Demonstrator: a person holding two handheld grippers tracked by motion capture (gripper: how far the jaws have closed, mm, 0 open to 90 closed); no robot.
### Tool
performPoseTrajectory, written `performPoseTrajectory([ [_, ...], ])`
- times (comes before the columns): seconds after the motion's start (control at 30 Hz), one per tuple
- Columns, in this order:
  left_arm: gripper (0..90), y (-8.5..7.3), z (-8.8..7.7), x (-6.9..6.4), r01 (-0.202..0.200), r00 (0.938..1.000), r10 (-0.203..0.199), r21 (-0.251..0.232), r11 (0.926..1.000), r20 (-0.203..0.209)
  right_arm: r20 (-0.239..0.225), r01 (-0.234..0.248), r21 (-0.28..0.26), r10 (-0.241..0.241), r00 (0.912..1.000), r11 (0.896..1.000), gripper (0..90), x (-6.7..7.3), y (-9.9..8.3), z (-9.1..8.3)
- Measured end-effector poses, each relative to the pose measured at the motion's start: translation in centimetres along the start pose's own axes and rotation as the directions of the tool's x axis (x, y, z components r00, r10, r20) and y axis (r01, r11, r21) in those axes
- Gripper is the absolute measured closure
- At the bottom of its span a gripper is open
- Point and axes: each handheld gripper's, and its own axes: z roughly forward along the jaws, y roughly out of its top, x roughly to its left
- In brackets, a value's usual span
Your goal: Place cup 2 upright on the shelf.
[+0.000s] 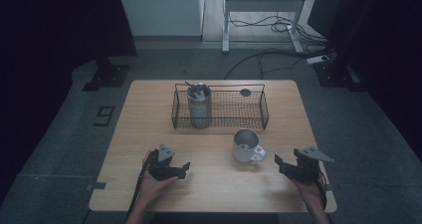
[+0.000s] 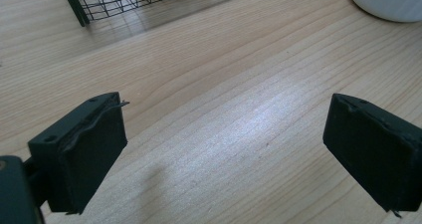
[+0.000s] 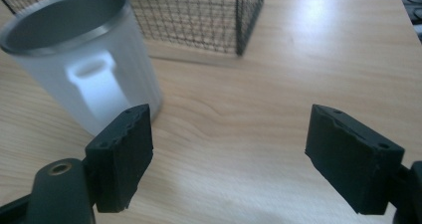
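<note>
A white mug [image 1: 246,146] with a grey metal rim stood on the wooden table [image 1: 149,114], something small and dark lying in its bottom that I could not make out; behind it sat a black wire basket [image 1: 259,115], holding an upright metal canister [image 1: 199,106] at its left end and a small dark round thing [image 1: 245,92] near the back right corner. The right gripper [image 1: 276,162] hung just right of the mug, its handle [image 3: 97,87] facing the jaws; those black, blocky jaws stood wide apart with nothing between them, the mug close beside one of them. The left gripper [image 1: 185,167] was well left of the mug, jaws likewise spread over bare, pale-grained wood; nothing lay in the way.
</note>
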Motion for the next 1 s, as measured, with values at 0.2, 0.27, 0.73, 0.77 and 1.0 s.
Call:
performPoseTrajectory([
  [0.2,3.6,-0.1,0.1,0.0,-0.001,1.0,0.001,0.004,1.0,0.004,-0.02,0.008,-0.011,-0.008,0.9998,1.0,18.1,0.8,1.2,0.3],
  [0.27,3.7,-0.1,0.2,0.1,0.002,1.0,-0.002,0.005,1.0,0.007,-0.028,0.011,-0.015,-0.011,0.9996,1.0,18.1,1.0,1.4,0.4],
  [0.73,4.0,0.1,0.2,-0.2,-0.006,0.9999,0.006,0.008,0.9999,0.012,-0.083,0.026,-0.057,-0.03,0.9961,0.998,17.4,2.6,3.3,0.1],
  [0.77,4.0,0.1,0.3,-0.2,-0.007,0.9999,0.007,0.007,1.0,0.014,-0.088,0.029,-0.056,-0.034,0.9956,0.998,17.1,2.8,3.5,0.1],
  [1.0,4.0,0.2,0.2,-0.3,-0.004,0.9997,0.004,0.008,1.0,0.024,-0.125,0.046,-0.07,-0.055,0.9906,0.996,15.7,4.3,5.1,0.4],
])
